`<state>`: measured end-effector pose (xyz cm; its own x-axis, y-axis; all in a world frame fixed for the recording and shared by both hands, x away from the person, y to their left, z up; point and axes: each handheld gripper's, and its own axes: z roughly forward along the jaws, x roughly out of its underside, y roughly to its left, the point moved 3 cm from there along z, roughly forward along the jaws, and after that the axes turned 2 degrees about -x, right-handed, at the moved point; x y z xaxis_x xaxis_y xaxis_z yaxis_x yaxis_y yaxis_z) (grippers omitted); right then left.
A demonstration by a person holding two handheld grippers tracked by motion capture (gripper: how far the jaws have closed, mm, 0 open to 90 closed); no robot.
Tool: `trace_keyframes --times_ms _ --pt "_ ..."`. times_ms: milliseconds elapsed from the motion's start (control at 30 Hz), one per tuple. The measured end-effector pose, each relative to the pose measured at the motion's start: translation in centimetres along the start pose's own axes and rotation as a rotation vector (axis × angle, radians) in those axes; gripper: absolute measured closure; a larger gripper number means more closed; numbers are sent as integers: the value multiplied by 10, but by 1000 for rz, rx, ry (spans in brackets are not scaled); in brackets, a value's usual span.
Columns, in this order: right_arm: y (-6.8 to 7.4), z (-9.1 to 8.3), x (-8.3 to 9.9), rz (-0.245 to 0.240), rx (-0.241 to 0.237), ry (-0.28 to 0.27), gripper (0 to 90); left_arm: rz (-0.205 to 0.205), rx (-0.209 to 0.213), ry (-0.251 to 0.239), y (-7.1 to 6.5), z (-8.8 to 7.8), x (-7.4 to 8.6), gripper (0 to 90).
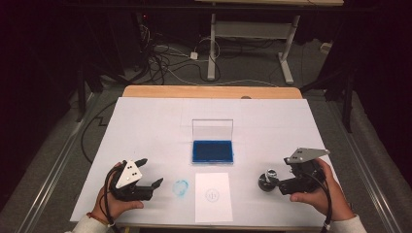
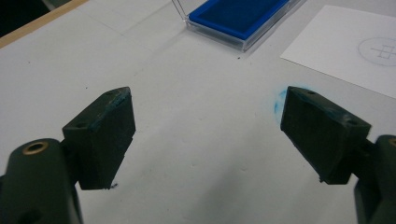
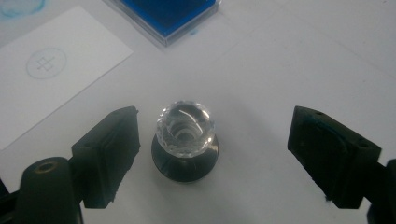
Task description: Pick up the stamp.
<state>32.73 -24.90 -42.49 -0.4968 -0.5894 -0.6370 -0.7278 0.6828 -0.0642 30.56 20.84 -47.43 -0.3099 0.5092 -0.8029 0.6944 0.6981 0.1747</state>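
The fingers (image 3: pixel 109 154) of the right gripper (image 3: pixel 212 156) stand wide apart around a crystal-topped stamp (image 3: pixel 185 140) upright on the white surface (image 1: pixel 145 126), near right of the blue ink pad (image 1: pixel 212 151) and the paper sheet (image 1: pixel 213 196), while the left gripper (image 2: pixel 208 135), fingers also apart, hovers at near left.
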Motion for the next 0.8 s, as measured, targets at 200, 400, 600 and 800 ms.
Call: trace_keyframes --times_ms 200,400,600,800 --pt "1 18 3 4 -25 38 210 5 4 11 0 1 1 175" --pt "2 24 4 -18 -34 27 364 28 29 42 -4 5 1 175" --pt "2 24 3 -39 -35 26 427 20 41 40 -3 5 2 175" --pt "4 27 3 -60 -48 41 494 15 47 34 -3 5 2 175"
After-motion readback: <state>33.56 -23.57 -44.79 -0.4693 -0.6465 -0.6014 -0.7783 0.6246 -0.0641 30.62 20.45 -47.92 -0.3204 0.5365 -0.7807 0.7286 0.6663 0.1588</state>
